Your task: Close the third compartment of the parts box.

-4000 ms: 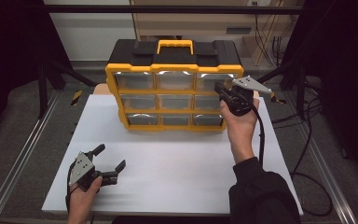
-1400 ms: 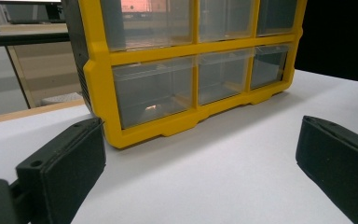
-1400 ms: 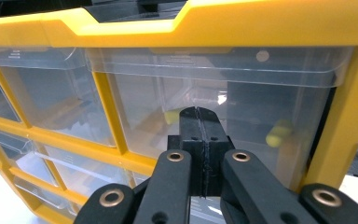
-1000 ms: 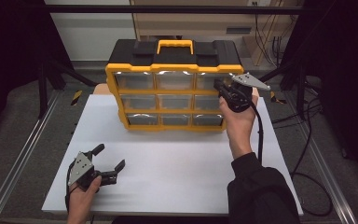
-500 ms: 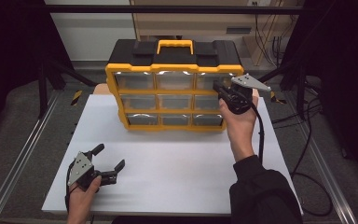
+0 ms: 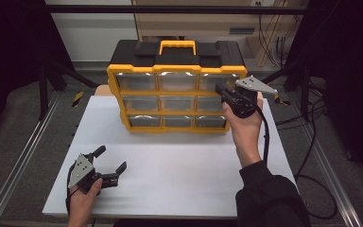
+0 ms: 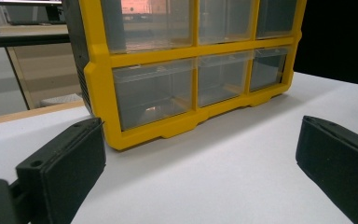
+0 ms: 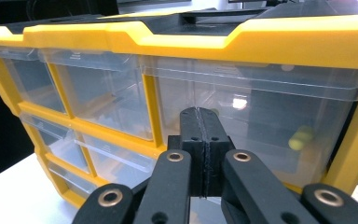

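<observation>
At the upper centre of the high view, the organizer (image 6: 177, 90) stood on the worktop (image 6: 179, 165). Your right tongs (image 6: 219, 88) were shut, holding nothing, tips at the top-right drawer (image 8: 256, 116). Your left tongs (image 6: 109, 166) rested wide open at lower left. Judged step: approaching the drawer. Next, you needed to open the tongs and hook its front.

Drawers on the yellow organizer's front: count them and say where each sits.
9, in the high view. Top row: left, middle, right, which the right gripper partly covers. Middle row. Bottom row.
</observation>
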Demonstrator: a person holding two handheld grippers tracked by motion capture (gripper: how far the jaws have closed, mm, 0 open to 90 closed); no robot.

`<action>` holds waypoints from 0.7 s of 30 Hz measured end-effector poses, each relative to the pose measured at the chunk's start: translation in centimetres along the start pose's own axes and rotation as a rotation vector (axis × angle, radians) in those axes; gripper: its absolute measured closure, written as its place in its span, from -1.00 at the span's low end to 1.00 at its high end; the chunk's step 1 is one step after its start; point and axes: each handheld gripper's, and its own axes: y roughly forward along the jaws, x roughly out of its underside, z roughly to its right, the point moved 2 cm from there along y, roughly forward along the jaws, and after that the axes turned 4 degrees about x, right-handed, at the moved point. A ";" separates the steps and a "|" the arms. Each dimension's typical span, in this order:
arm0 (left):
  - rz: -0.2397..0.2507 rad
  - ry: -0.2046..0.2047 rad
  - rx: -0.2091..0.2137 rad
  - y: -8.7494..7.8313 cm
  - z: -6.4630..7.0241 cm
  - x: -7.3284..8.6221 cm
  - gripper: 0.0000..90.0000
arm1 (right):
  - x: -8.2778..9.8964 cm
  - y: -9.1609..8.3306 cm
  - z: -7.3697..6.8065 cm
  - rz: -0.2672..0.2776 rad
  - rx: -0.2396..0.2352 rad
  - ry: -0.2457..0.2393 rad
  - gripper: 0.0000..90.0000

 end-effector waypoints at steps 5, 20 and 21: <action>0.001 0.000 -0.001 0.0 -0.1 0.0 -0.98 | -0.1 -0.4 -0.1 0.014 -0.006 -0.001 0.91; -0.001 -0.001 -0.003 -0.1 -0.1 0.0 -0.98 | -0.6 -1.6 -0.3 0.043 -0.035 -0.007 0.67; -0.001 -0.001 -0.003 -0.1 -0.1 0.0 -0.98 | -0.6 -1.7 -0.3 0.046 -0.035 -0.007 0.65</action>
